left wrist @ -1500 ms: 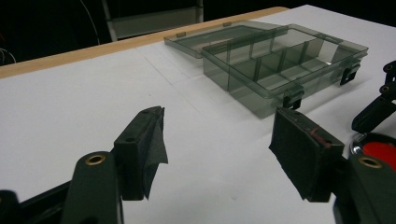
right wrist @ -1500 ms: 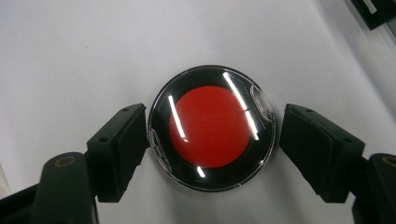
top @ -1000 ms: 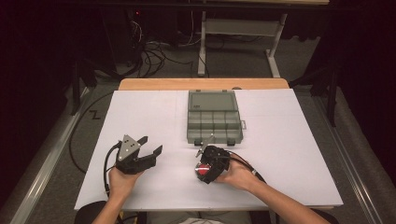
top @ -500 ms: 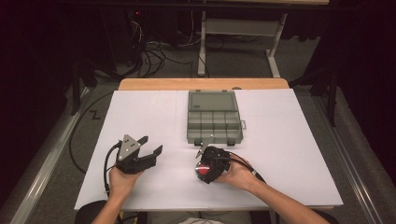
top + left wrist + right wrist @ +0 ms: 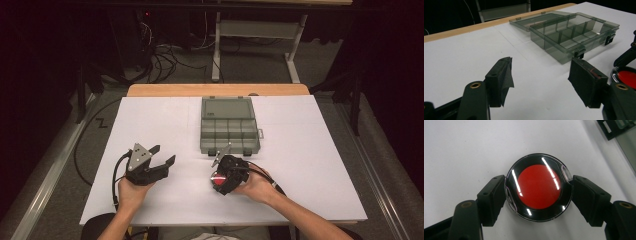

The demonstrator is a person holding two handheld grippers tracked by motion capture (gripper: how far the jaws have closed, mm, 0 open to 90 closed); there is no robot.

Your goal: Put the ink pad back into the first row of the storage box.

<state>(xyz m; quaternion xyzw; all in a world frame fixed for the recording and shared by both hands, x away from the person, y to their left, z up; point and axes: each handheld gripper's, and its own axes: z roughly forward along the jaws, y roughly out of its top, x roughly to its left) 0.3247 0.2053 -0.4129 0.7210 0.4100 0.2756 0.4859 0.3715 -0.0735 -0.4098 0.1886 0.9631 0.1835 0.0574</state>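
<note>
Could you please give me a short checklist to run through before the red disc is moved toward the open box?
1. Right gripper shut on the disc, jaws on opposite edges: ok.
2. Disc lifted off the table: cannot tell.
3. Box open, lid laid flat behind it: ok.
4. Compartments free of parts: ok, as seen in the left gripper view.
5. Left gripper open and holding nothing, off to the side of the path: ok.
6. Disc fits a compartment: cannot tell.
</note>
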